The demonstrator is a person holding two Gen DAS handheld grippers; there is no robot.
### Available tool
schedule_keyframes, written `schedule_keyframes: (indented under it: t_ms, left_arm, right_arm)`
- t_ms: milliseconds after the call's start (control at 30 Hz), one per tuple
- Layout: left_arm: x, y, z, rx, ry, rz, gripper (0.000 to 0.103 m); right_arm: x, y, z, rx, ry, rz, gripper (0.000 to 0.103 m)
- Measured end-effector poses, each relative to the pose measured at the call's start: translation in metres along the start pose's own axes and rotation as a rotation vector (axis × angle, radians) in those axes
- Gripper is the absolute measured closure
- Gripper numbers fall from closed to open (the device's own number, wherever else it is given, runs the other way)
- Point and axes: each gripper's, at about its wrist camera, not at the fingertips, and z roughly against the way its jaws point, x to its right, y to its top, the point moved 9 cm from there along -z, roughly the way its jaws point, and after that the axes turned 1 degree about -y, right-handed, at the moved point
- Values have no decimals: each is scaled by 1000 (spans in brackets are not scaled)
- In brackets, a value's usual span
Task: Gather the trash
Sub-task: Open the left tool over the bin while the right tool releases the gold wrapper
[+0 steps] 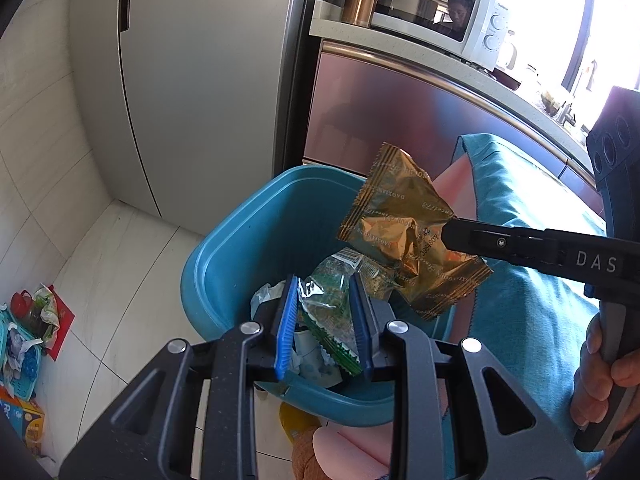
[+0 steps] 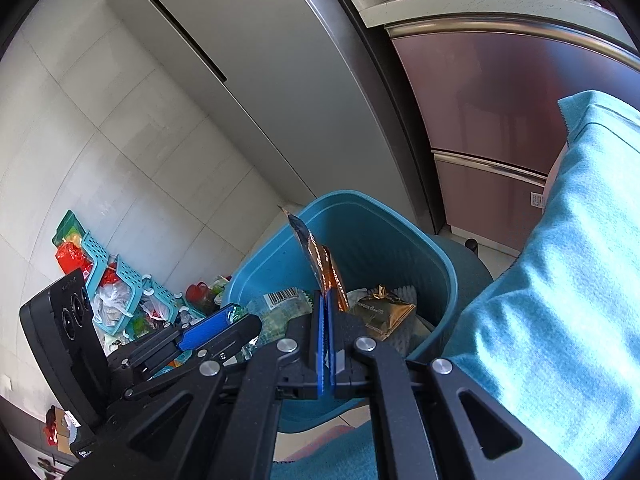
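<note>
Our right tool point(image 2: 326, 312) is pinched shut on a corner of the gold wrapper point(image 1: 404, 232), hanging above the blue bin point(image 1: 224, 256). Our left tool point(image 1: 326, 312), part closed, grips a crumpled green foil packet point(image 1: 328, 312) over the same bin (both look featherlight, crinkly and slippery). We judge an edge pinch suits them best.

pale tiled floor point(image 1: 120, 264), grey fridge point(image 1: 192, 80), sunlit window point(image 1: 552, 8).

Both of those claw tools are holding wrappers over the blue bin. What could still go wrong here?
The right gripper pinches the crinkled gold foil wrapper near one edge; part of it hangs past the blue plastic bin's rim, so on release it might flutter out onto the floor. The left gripper holds a green and silver foil packet low among the trash already in the bin, and the packet might snag there or stick to a pad.
</note>
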Motion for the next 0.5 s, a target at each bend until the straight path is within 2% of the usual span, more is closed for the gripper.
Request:
schedule_keyframes:
  t_ms: [67,200,500]
  left_arm:
    - [-1,-1,-3,-5,4,4,77]
    - [0,-2,-10,-16,6,7,70]
    - [0,-14,-26,-57,15,14,62]
  right_arm:
    - [1,0,-3,-10,-7,1,101]
    - [2,-1,-7,-25,-10,-11,93]
    - [4,-2,-6,-13,-7,-18,92]
